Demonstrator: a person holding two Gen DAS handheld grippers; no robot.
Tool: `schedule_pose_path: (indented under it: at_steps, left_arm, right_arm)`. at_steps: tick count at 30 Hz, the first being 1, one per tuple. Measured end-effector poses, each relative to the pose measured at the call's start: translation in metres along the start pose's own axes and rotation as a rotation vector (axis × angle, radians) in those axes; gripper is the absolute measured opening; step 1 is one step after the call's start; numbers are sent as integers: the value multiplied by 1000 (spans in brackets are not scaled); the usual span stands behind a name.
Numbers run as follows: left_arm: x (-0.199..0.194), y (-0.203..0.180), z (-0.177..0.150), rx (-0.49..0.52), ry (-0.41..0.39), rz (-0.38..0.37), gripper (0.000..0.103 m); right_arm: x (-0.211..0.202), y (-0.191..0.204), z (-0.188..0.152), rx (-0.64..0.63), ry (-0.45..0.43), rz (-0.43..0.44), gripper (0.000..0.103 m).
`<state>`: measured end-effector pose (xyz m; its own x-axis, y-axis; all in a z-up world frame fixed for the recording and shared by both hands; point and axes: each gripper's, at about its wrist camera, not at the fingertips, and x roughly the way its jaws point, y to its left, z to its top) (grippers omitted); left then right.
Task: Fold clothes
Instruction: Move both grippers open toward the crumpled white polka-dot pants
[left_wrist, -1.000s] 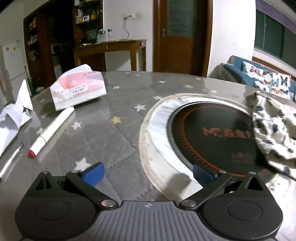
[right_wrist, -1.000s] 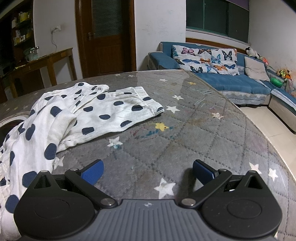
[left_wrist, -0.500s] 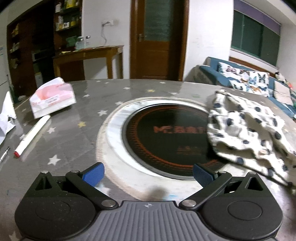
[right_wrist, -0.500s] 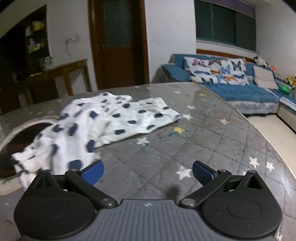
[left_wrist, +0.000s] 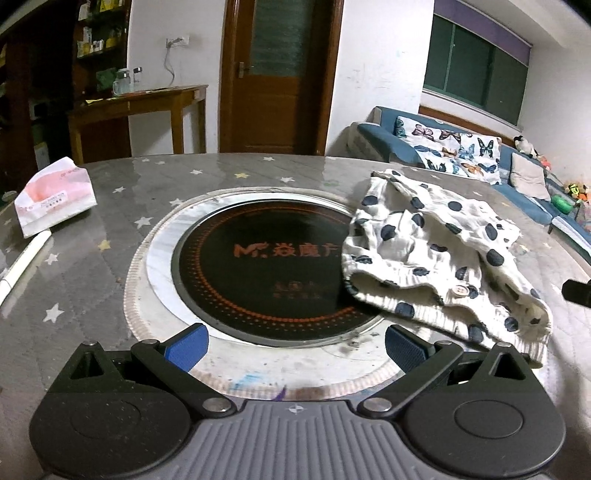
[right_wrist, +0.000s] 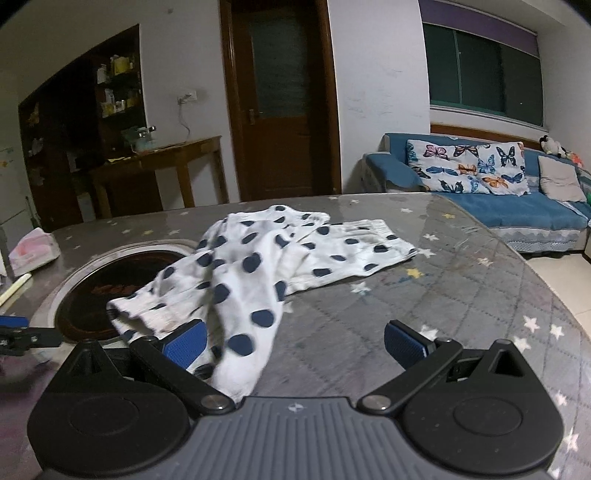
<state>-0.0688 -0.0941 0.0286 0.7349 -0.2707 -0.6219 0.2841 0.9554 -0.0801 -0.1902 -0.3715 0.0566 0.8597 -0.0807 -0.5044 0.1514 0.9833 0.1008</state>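
Grey star-patterned desk (left_wrist: 110, 206) with a round black cooktop (left_wrist: 258, 266) inset. Left wrist view: left tongs (left_wrist: 295, 345) released, holding nothing — polka-dot garment (left_wrist: 436, 254) lies crumpled, overlapping the cooktop's right edge; tissue pack (left_wrist: 55, 195) far left. Right wrist view: right tongs (right_wrist: 293, 343) released, garment (right_wrist: 258, 266) spread just ahead, its near edge beside the left fingertip (right_wrist: 184, 341).

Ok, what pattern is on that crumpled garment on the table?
White garment with dark navy polka dots; clearest in the right wrist view.

We see our right gripper (right_wrist: 293, 341), jaws wide apart, over crumpled polka-dot pants (right_wrist: 255, 266) on the desk (right_wrist: 443, 295).
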Motion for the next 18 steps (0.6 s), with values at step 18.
schedule_pose_path:
  at_steps: [18]
  left_arm:
    - [14, -24, 13, 67, 13, -16, 103]
  right_arm:
    - [3, 16, -7, 31, 31, 43, 103]
